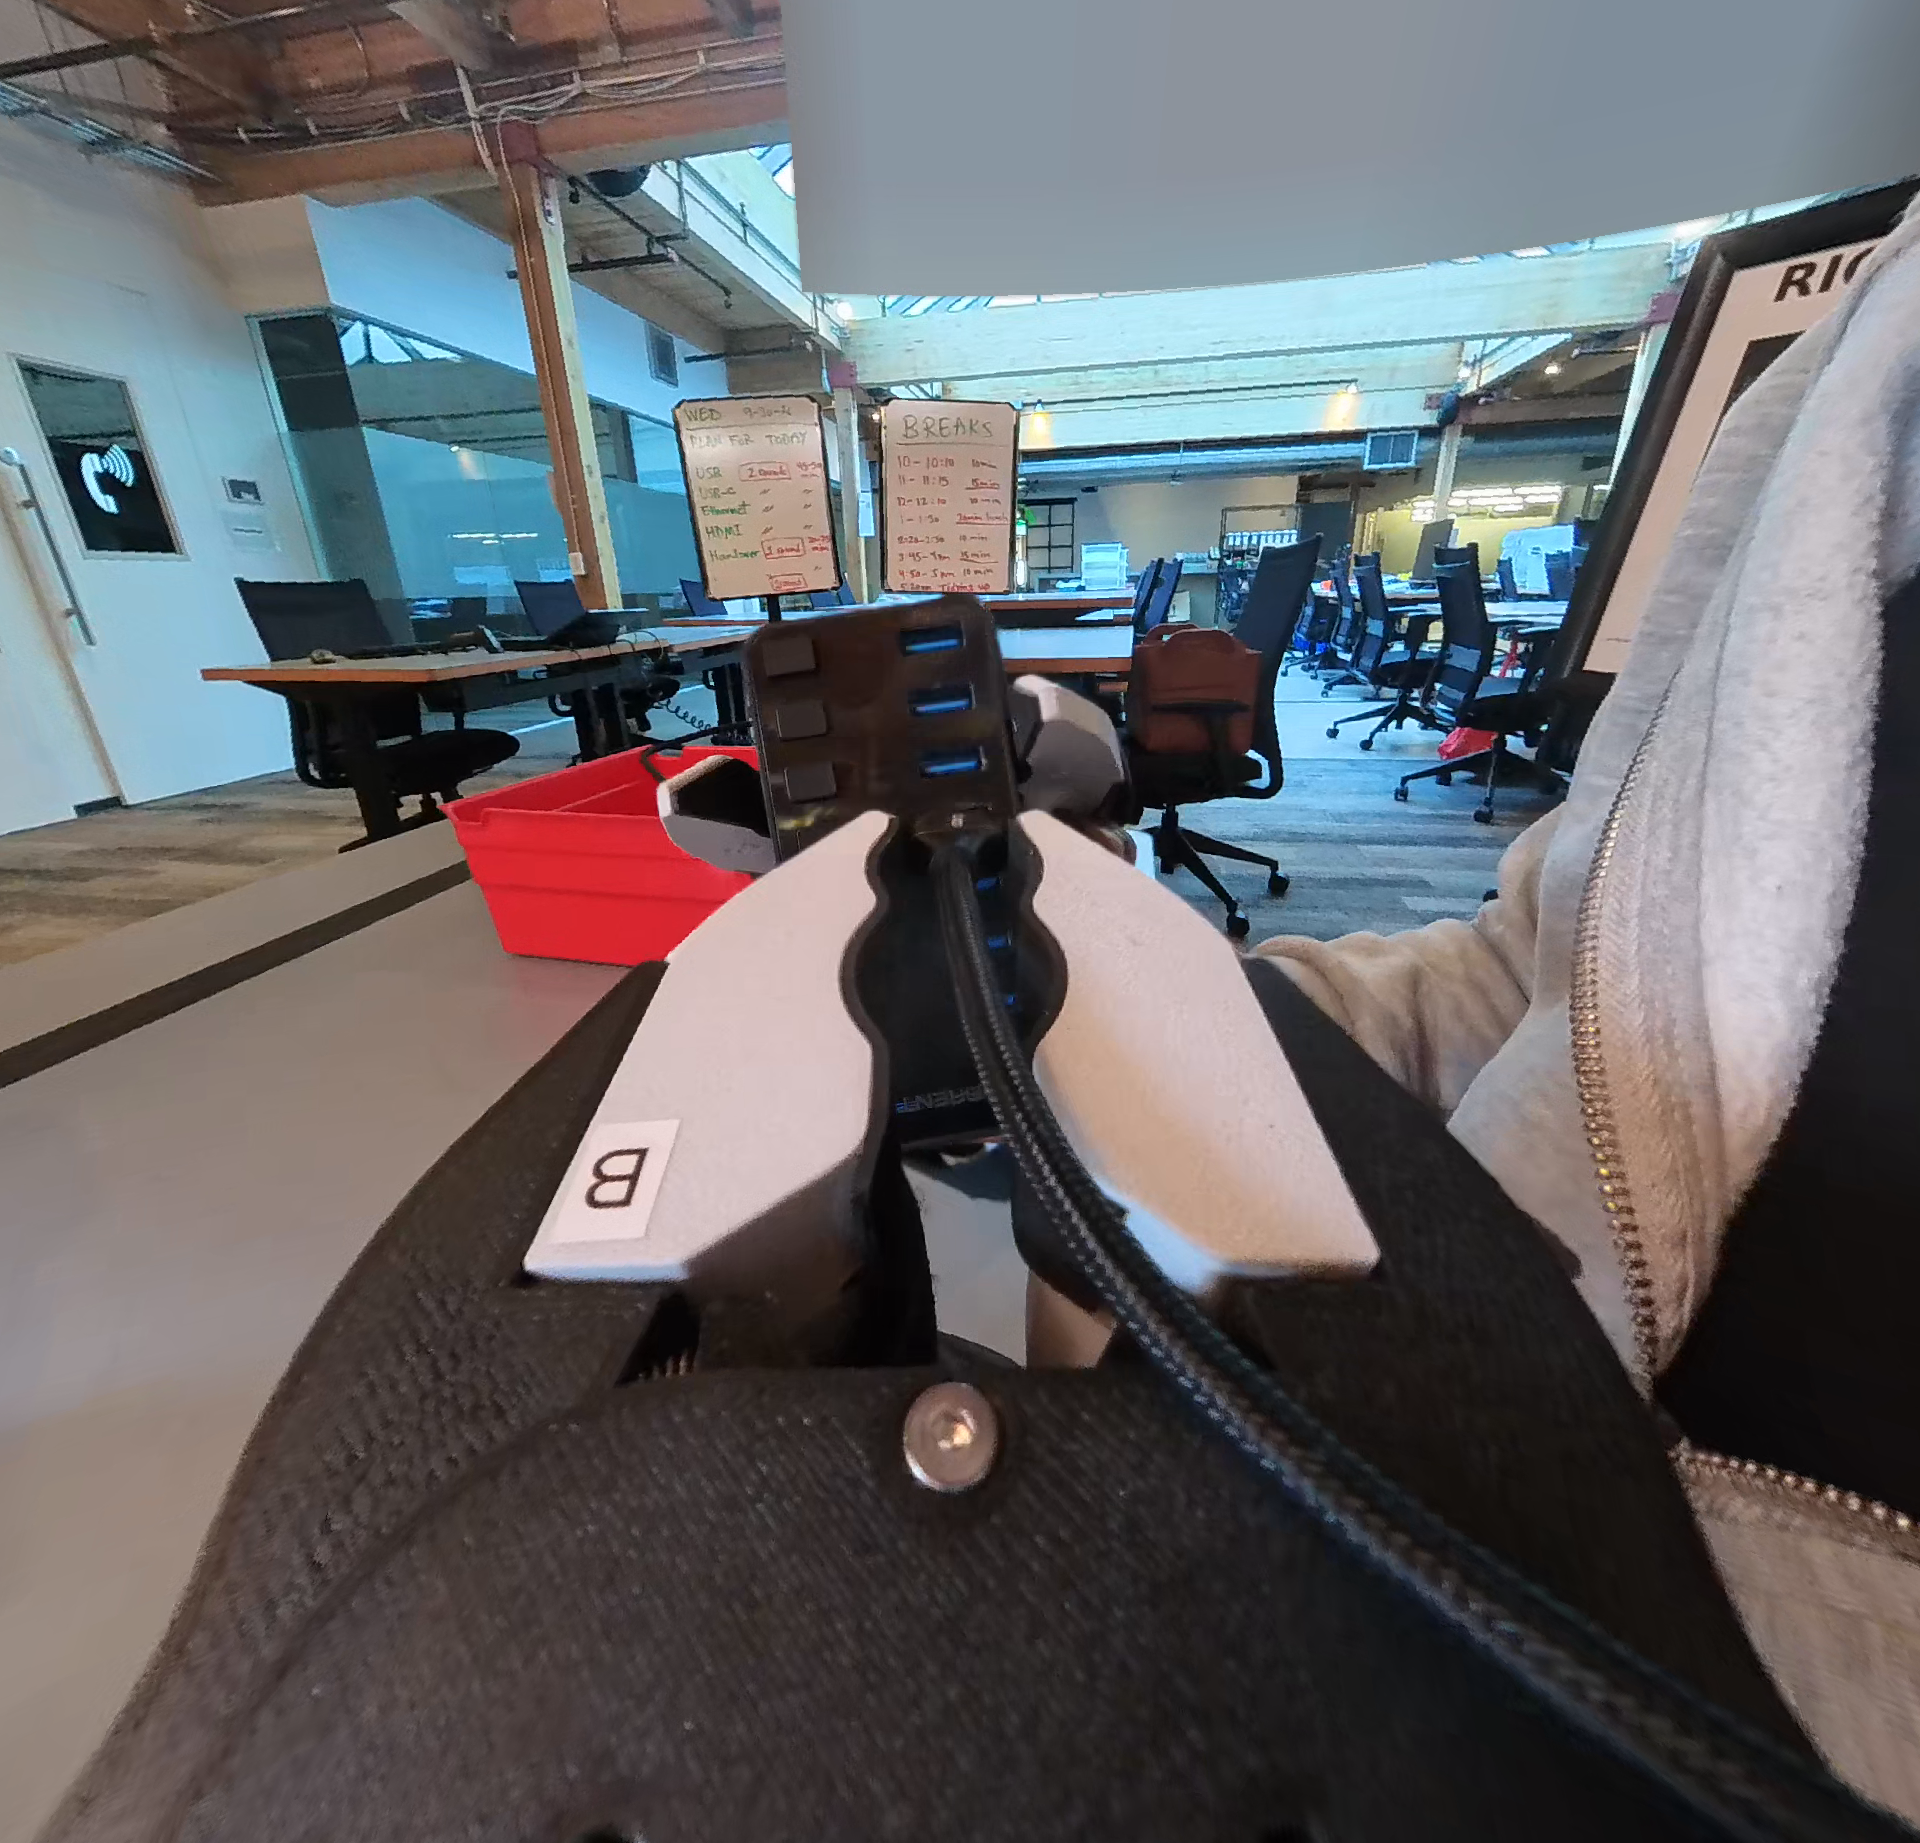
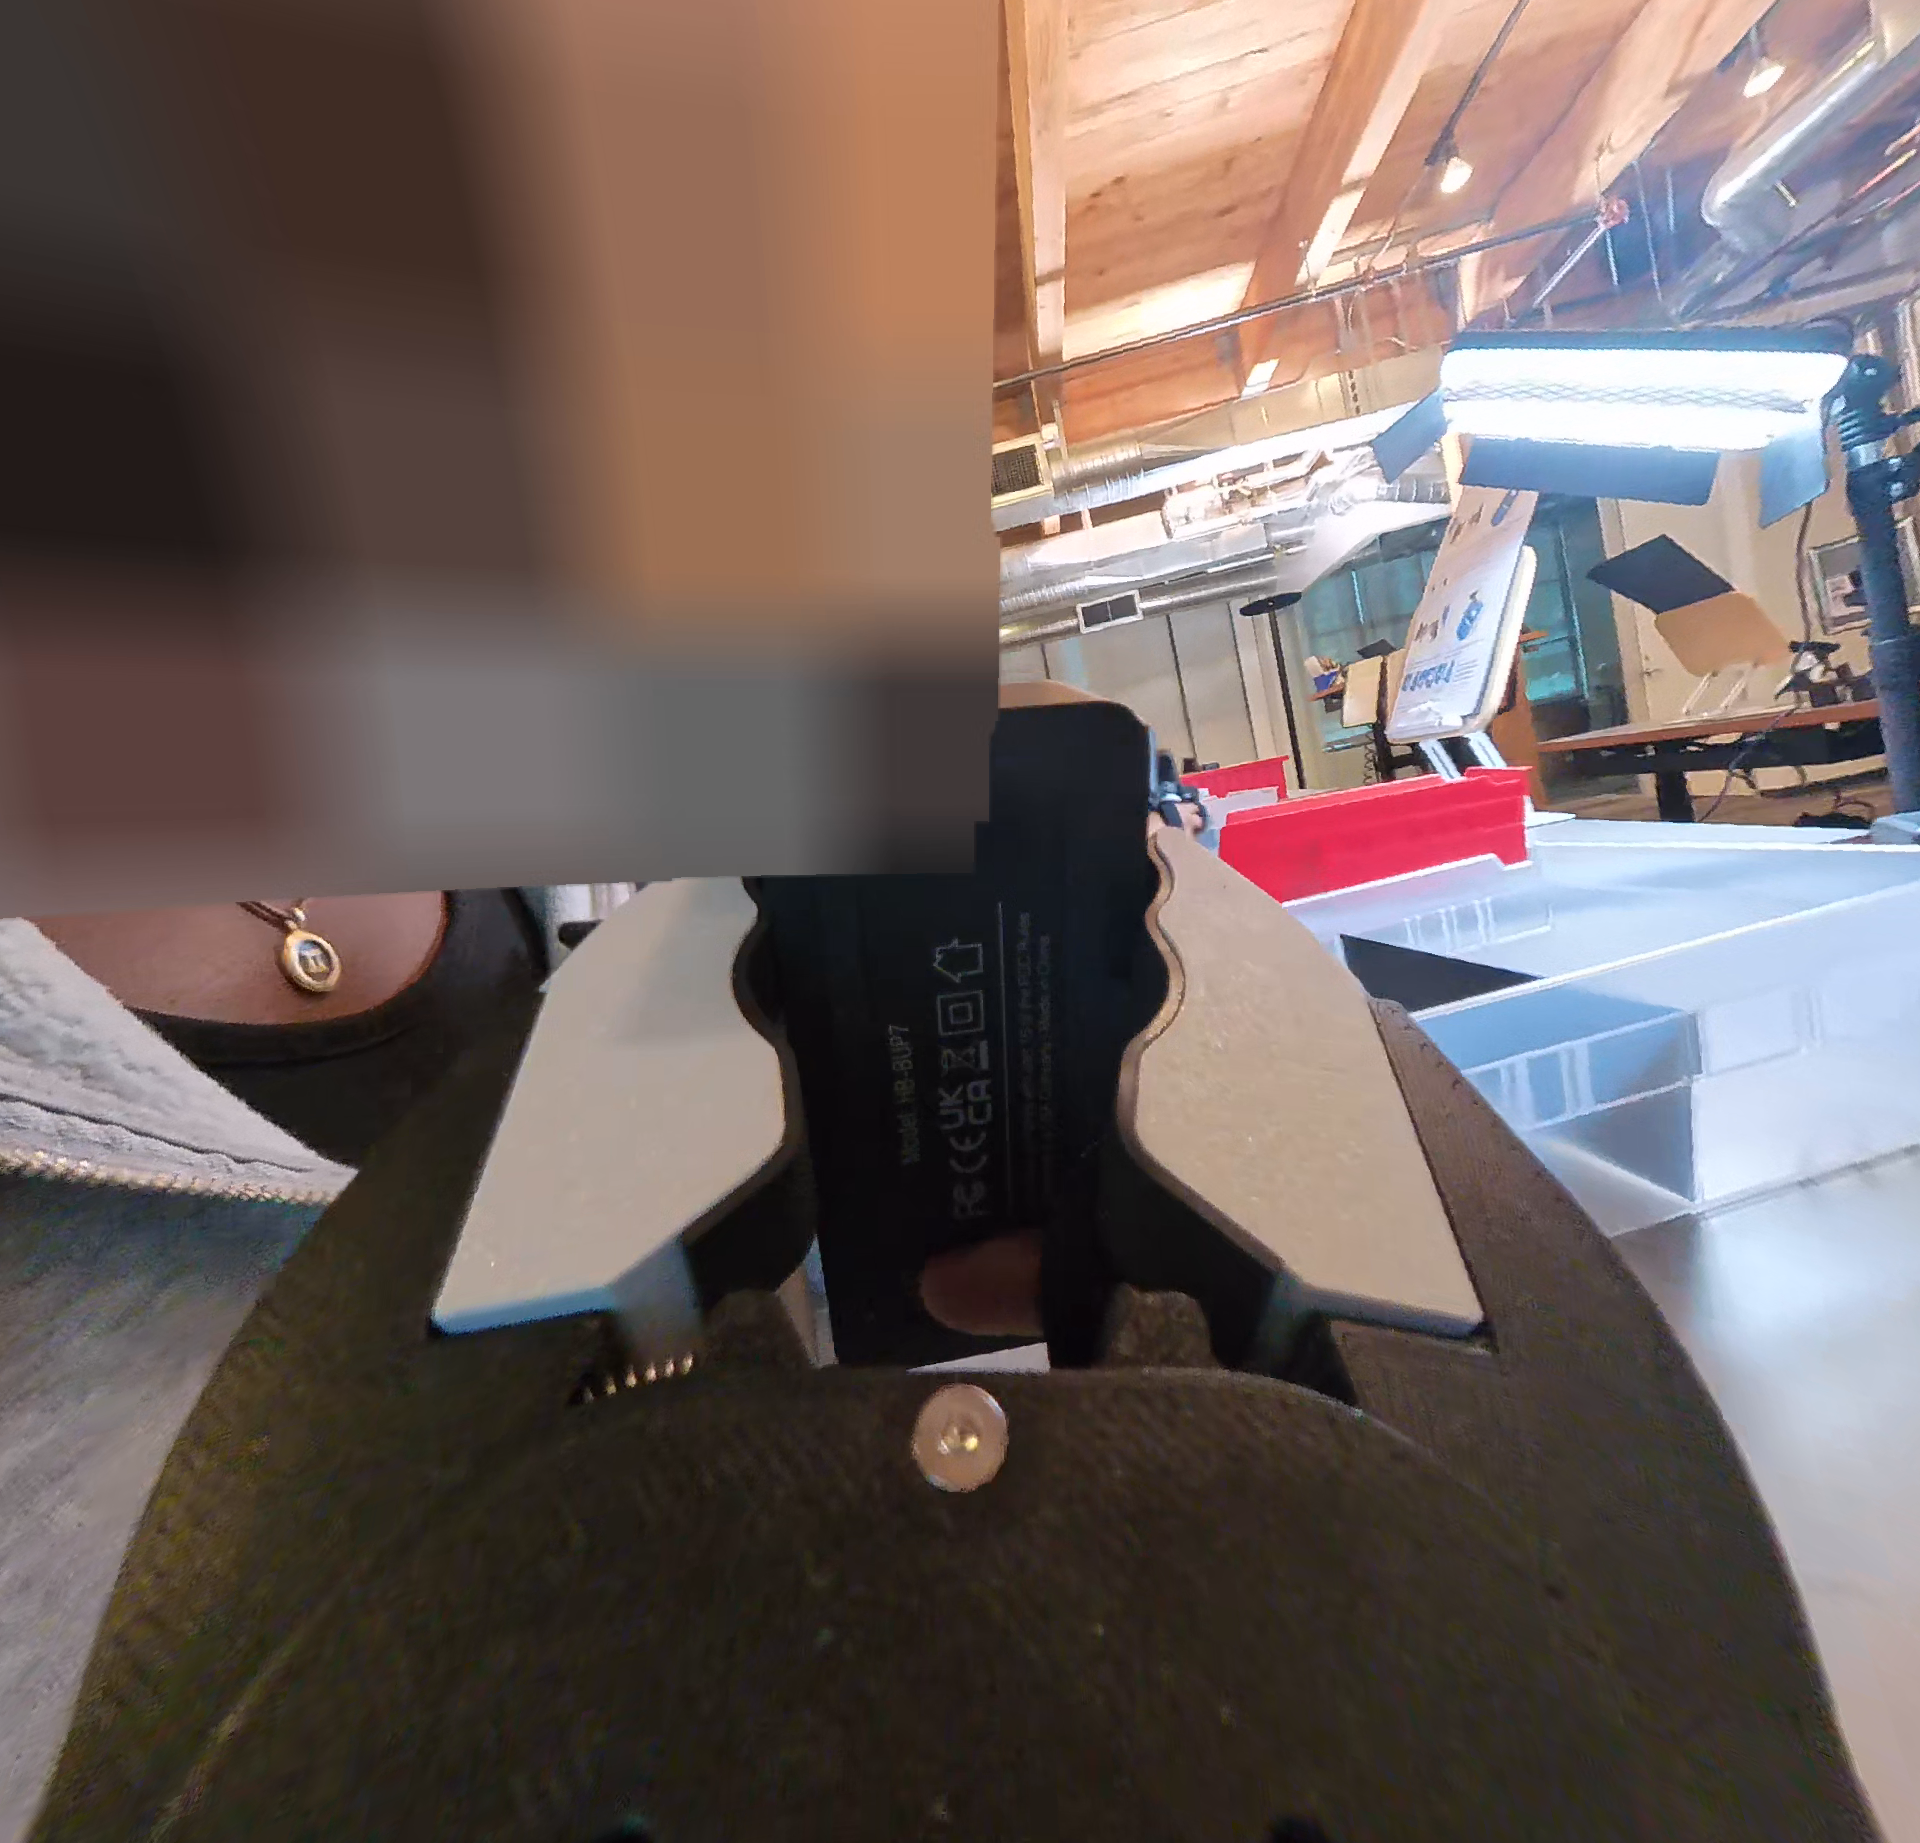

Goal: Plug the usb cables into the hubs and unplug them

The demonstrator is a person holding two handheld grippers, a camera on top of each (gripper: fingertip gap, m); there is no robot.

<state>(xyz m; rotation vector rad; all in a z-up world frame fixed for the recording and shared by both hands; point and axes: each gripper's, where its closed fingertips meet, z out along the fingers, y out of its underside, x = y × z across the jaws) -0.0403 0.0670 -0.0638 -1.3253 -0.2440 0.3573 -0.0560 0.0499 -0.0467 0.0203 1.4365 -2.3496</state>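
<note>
A black USB hub (image 1: 883,713) with blue ports and square buttons stands upright in the air. My right gripper (image 2: 956,879) is shut on its sides; the right wrist view shows the hub's printed back (image 2: 987,1066). The right gripper's grey fingers (image 1: 717,806) also show on either side of the hub in the left wrist view. My left gripper (image 1: 956,832) is shut on the plug of a black braided USB cable (image 1: 1039,1118). The plug sits against the hub's face just below three free blue ports. How deep it sits is hidden by the fingertips. The cable trails back over the gripper body.
A grey table (image 1: 208,1170) lies below with a red bin (image 1: 582,858) behind the hub. Clear plastic trays (image 2: 1558,1014) and more red bins (image 2: 1371,837) stand to the right. A person in a grey zip hoodie (image 1: 1714,858) is close by. Office desks and chairs (image 1: 1205,733) fill the background. The tips of both grippers are at nearly the same place.
</note>
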